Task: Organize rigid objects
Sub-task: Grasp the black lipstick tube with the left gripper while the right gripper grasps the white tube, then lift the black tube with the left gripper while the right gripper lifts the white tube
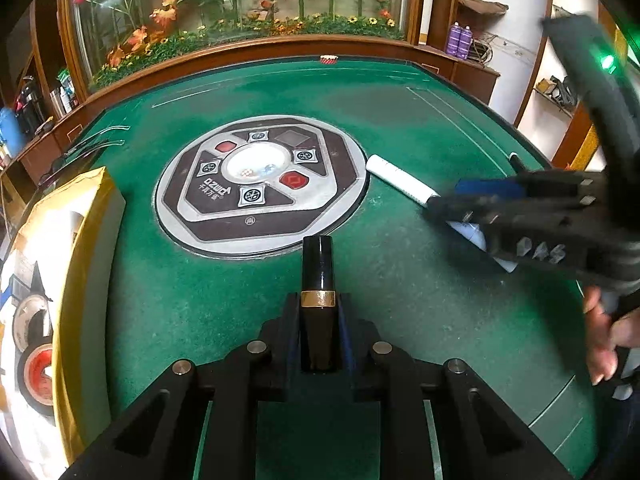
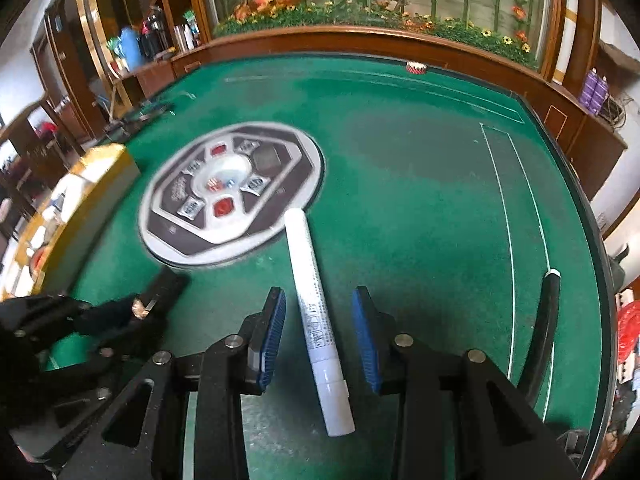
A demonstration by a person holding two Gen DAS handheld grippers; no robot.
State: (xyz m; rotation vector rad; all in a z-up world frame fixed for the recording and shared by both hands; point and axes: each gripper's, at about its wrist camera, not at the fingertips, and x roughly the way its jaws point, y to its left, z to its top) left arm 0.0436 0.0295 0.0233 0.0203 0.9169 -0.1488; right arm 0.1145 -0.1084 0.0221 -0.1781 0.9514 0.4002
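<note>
Here: left tongs (image 1: 319, 320) clenched on one black tube (image 1: 318, 280); right tongs (image 2: 319, 336) released, straddling one white marker (image 2: 316, 312).

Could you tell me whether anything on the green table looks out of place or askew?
Only mildly: the white marker lies loose on the felt, slanting away from the round centre panel, between the right gripper's open jaws. Nothing looks spilled or damaged.

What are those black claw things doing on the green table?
A person is tidying small things on a green mahjong table, holding a gripper in each hand. The left gripper is shut on a black lipstick tube with a gold band. The right gripper is open, with a white marker pen lying on the felt between its blue pads, not squeezed. A yellow-edged box sits at the table's left side.
</note>
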